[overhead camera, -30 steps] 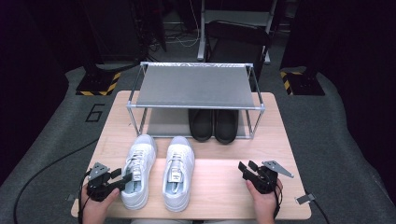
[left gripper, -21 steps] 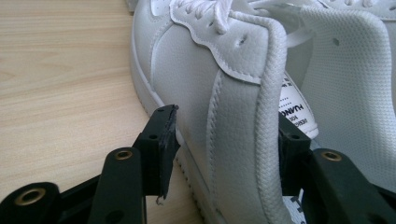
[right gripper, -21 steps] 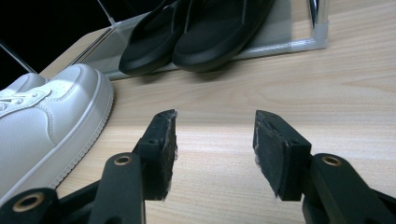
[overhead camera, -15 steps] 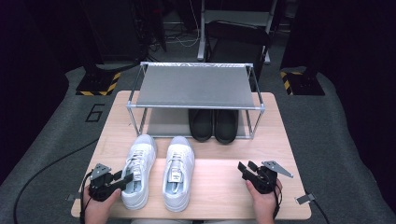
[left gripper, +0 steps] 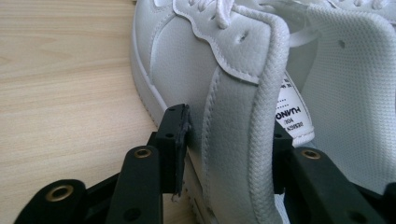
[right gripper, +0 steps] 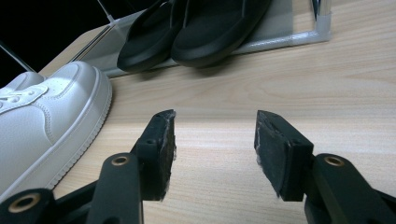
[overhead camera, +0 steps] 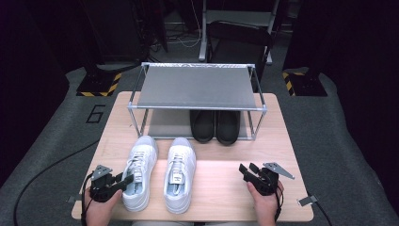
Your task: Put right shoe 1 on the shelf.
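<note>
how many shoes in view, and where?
4. Left white sneaker at the table's front, its heel side wall between the left gripper fingers; right white sneaker beside it; two black shoes on the rack's lower shelf.

A lab or recording studio set up to mimic a home chore: a wooden table point(overhead camera: 226, 193) stands alone on grey carpet point(overhead camera: 56, 141) marked with a painted number six point(overhead camera: 96, 113), well beyond the gripper fingers point(overhead camera: 248, 171). Past the metal shoe rack point(overhead camera: 197, 89), black drapes, loose cables point(overhead camera: 188, 40), equipment stands and yellow-and-black hazard-striped bases point(overhead camera: 99, 84) ring the table
</note>
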Available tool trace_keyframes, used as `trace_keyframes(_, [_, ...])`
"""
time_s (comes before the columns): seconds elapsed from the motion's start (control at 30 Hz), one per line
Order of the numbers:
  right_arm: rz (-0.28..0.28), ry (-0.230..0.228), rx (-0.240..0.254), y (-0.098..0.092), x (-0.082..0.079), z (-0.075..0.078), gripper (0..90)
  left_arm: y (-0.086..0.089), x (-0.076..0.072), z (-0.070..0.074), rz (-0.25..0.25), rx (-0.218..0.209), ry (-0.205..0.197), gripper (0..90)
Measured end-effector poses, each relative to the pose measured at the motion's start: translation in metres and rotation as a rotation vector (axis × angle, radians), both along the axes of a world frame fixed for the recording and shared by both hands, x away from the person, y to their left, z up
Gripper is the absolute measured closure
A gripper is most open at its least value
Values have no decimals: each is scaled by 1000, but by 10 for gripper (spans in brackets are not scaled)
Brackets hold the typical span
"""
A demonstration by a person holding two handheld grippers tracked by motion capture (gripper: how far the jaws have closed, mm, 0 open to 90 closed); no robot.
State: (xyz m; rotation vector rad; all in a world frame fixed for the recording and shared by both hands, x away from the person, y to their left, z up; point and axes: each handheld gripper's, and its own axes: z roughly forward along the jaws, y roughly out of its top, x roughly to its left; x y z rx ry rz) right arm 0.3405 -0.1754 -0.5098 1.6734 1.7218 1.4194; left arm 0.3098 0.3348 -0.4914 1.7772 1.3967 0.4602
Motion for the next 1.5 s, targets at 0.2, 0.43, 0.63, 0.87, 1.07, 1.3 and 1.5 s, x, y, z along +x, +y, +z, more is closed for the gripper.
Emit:
trace_keyframes(0.2, [-3,-1,3,-1,0,-1,474,-4,-3,2,18,51,-19,712])
trace_keyframes(0.43, [-6,6,8,-2,1,-2,473,-3,-3,3,47,62,-19,783])
trace_keyframes(0.63, [-6,9,8,-1,2,-4,472,-3,0,4,45,64,-6,778])
trace_keyframes(0.87, [-3,16,10,-1,2,-4,472,-1,5,7,13,61,41,700])
trace_keyframes(1.07, [-7,27,24,-1,2,-5,471,1,9,7,4,44,72,680])
trace_keyframes(1.3, [1,27,18,-1,3,-7,470,-1,10,8,-4,74,93,684])
trace_keyframes(1.5, [-1,31,25,-1,3,-7,468,-3,11,9,2,91,93,688])
